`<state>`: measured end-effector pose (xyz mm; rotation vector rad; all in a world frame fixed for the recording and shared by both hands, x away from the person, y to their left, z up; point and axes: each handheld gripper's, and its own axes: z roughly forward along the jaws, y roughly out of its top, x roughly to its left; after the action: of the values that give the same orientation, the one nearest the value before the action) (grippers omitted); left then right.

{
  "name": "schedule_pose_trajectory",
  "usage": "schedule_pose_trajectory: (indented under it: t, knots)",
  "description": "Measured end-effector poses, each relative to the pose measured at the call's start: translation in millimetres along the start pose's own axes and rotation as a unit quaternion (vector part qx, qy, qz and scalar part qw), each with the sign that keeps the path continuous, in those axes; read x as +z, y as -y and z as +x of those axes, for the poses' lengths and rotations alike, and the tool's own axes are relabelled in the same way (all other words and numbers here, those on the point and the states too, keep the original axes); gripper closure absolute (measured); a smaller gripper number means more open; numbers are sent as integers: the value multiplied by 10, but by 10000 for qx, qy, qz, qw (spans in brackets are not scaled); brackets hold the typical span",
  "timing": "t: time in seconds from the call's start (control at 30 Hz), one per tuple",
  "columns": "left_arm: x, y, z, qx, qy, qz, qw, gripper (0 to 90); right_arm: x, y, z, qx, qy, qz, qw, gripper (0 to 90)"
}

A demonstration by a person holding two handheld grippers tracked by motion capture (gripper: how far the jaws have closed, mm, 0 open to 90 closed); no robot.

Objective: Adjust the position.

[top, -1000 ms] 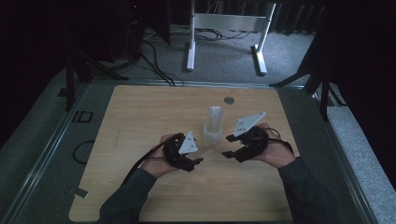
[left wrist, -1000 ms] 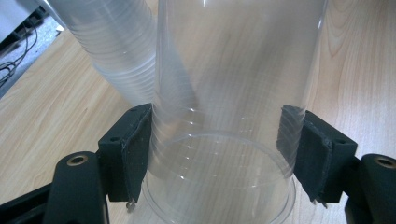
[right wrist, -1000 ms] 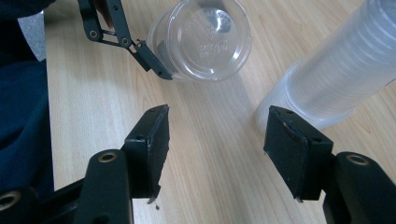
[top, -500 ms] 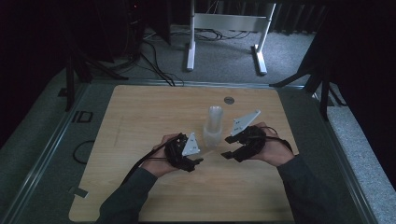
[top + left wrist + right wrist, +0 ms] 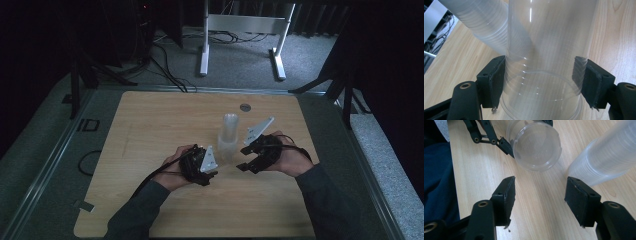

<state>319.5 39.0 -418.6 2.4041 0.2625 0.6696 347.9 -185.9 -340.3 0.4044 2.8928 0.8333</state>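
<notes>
A clear plastic cup (image 5: 544, 62) sits between the pads of my left gripper (image 5: 540, 82), which is shut on its walls. In the right gripper view this cup (image 5: 536, 145) shows its round base, with a jaw of the left gripper (image 5: 499, 142) beside it. A tall stack of clear cups (image 5: 229, 131) stands on the wooden table (image 5: 150, 130), just beyond the held cup, and the stack (image 5: 606, 157) rises at the right of the right gripper view. My right gripper (image 5: 540, 192) is open over bare wood, close to both. In the high view, left gripper (image 5: 212, 167) and right gripper (image 5: 246, 162) flank the stack's foot.
A small grey disc (image 5: 245, 107) lies on the table near its far edge. A white metal stand (image 5: 240, 30) and cables are on the floor beyond. A dark blue sleeve (image 5: 436, 182) fills the left of the right gripper view.
Very little differs. Both hands stay by the foot of the stack, and the left hand has edged slightly to the right.
</notes>
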Motion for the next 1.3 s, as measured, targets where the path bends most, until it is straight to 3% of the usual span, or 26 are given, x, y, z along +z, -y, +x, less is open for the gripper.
schedule_pose_trajectory:
  t: [0.7,1.3]
  knots:
    - [14,-81,-113,544,-432,236,9973,287,116,-68,38,-44,-137,170,9998,357]
    - [54,-75,-158,663,-380,336,9965,287,225,-177,74,-202,-157,491,9985,337]
